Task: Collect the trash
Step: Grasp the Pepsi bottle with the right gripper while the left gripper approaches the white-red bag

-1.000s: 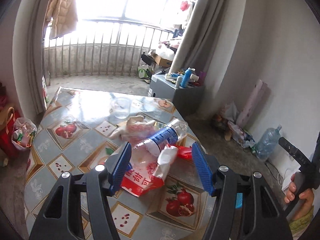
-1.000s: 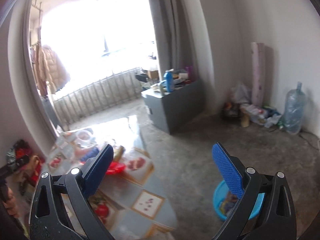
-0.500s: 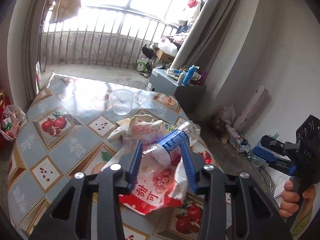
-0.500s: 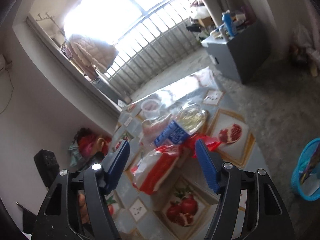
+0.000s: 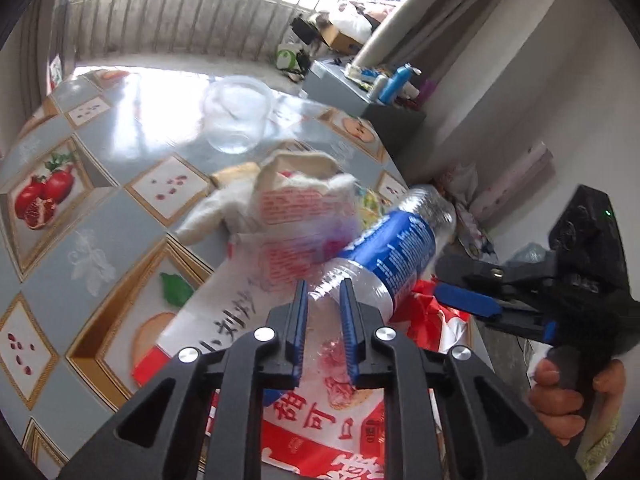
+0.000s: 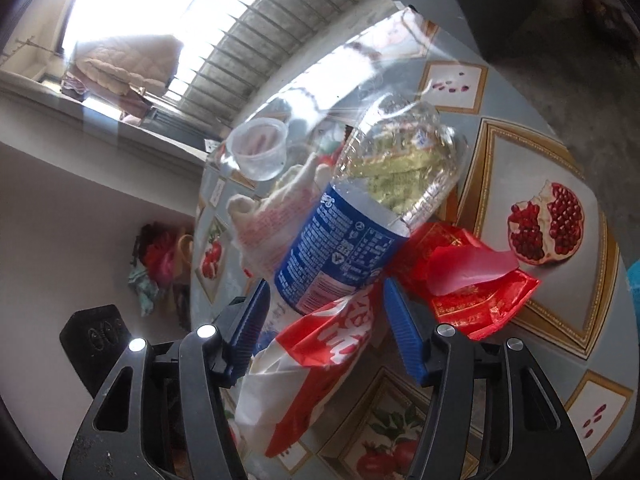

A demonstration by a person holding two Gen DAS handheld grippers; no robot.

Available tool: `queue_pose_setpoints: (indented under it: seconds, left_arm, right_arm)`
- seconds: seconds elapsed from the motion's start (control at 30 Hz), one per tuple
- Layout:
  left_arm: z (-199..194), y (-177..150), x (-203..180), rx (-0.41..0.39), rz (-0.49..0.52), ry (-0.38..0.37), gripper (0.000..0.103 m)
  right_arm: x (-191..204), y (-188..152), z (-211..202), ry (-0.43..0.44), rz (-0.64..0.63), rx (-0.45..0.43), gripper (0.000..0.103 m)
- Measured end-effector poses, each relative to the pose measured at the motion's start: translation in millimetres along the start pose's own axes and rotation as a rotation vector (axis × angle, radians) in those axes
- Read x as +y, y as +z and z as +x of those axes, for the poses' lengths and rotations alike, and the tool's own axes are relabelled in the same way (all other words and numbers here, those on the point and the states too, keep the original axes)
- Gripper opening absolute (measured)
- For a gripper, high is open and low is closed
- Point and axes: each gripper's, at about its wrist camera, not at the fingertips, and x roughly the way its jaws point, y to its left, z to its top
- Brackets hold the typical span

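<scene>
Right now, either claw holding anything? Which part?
Left claw is closing on the plastic bottle at its neck end; firm grip not confirmed. Right claw closing around the bottle's labelled middle, not gripping.

left wrist view: looks forward and down along the left gripper (image 5: 323,304), very close over the trash pile on the table (image 5: 92,224); far behind are a balcony railing (image 5: 180,20) and a grey cabinet (image 5: 360,96).
right wrist view: rolled sideways, so the table (image 6: 532,184) tilts; it looks down along the right gripper (image 6: 326,304) from the table's other side, equally close.
shared ground: both see the clear bottle with a blue label (image 5: 396,252) (image 6: 340,248), the red-and-white snack bag (image 5: 320,420) (image 6: 304,356), the clear plastic cup (image 5: 236,116) (image 6: 260,148) and the railing (image 6: 248,40).
cross view: the right gripper (image 5: 468,300), held by a hand (image 5: 568,396), shows at the left view's right edge.
</scene>
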Motion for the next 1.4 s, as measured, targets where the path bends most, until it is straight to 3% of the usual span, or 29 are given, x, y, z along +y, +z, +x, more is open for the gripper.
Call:
queue_pose_setpoints:
  seconds: [0.1,0.23,0.5,0.73,1.03,1.2,1.4]
  left_arm:
    - [3.0,-9.0,-6.2,0.059,0.002,-0.086,0.015]
    - [7.0,-20.8,-14.6,0.1,0.0,-0.147,0.015]
    - [17.0,-28.3,-16.8,0.133,-0.026,-0.197,0.015]
    - [15.5,-41.7,-23.3,0.145,-0.03,-0.221,0.015]
    - [9.1,-53.9,-32.3,0.173,-0.029,-0.272,0.015]
    - [0.1,-78.0,-50.5,0.211,-0.002,-0.338,0.015]
    - [-3.4,-82.5,-60.4,0.204,0.016,-0.337,0.015]
  right_arm:
    - [-1.7,-2.3,2.6,-0.027,-0.01,0.027,0.058]
    - [-10.8,-2.1,7.0,-0.045,0.0,0.047,0.06]
    - [-14.3,3.1,-1.6,-0.011,0.01,0.064,0.062]
    - [-9.1,1.5,6.4,-0.049,-0.022,0.055,0.061]
    - [-15.5,-21.6,-5.7,-0.047,-0.038,0.054,0.059]
    - [-17.8,-39.0,-18.3,-0.068,-0.068,0.063,0.059]
    - [-8.2,-41.8,-21.8,-0.134,-0.141,0.066,0.061]
